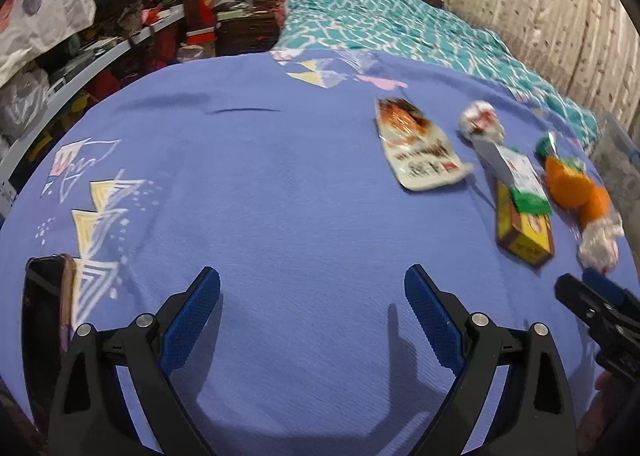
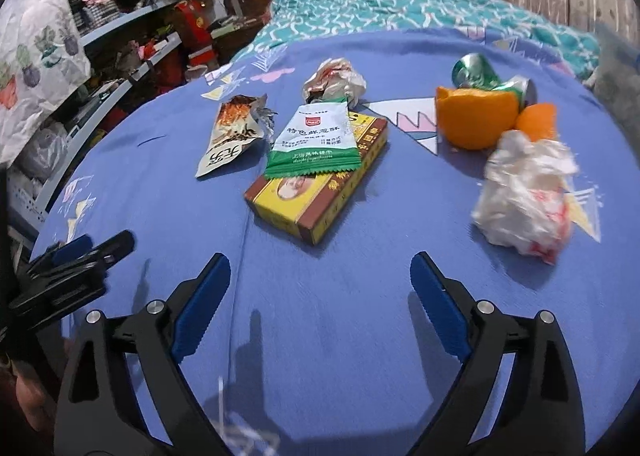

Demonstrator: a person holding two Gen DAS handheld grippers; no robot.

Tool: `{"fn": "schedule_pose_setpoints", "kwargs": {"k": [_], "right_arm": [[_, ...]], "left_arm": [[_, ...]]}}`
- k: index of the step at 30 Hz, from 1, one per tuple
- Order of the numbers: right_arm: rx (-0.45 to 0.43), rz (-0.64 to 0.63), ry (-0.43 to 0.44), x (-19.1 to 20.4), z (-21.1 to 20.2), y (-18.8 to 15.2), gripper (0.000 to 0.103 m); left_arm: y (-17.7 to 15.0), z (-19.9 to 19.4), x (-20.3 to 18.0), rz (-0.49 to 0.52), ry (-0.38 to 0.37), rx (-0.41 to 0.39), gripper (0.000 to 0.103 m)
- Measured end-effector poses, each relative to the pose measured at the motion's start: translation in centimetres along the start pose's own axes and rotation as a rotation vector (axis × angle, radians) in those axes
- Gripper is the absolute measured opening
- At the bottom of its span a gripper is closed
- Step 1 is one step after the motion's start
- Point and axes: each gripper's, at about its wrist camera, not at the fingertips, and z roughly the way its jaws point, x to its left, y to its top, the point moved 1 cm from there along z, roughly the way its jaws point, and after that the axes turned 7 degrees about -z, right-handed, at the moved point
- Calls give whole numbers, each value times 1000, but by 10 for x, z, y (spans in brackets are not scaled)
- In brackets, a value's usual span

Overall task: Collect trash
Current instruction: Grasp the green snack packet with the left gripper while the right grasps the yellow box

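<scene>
Blue-padded jaws of the right gripper [image 2: 320, 284] and left gripper [image 1: 312, 300] gape wide, empty, above the bed [image 2: 340, 336], approaching; next, I judge, close on the crumpled plastic bag [image 2: 524, 191] right of the yellow box [image 2: 320, 191].

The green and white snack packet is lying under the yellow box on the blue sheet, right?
Not quite. The green and white snack packet lies on top of the yellow box, not under it; the right wrist view shows it covering the box's far end. Both do rest on the blue sheet.
</scene>
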Motion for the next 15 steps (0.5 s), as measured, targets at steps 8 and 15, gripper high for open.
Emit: {"fn": "schedule_pose_setpoints", "kwargs": {"k": [8,15], "right_arm": [[49,65,4,5,47,30,95],[42,4,-38,9,41,23,70]], "left_arm": [[26,-4,14,-95,-51,-7,94],[53,8,-21,-74,-136,23,94]]}}
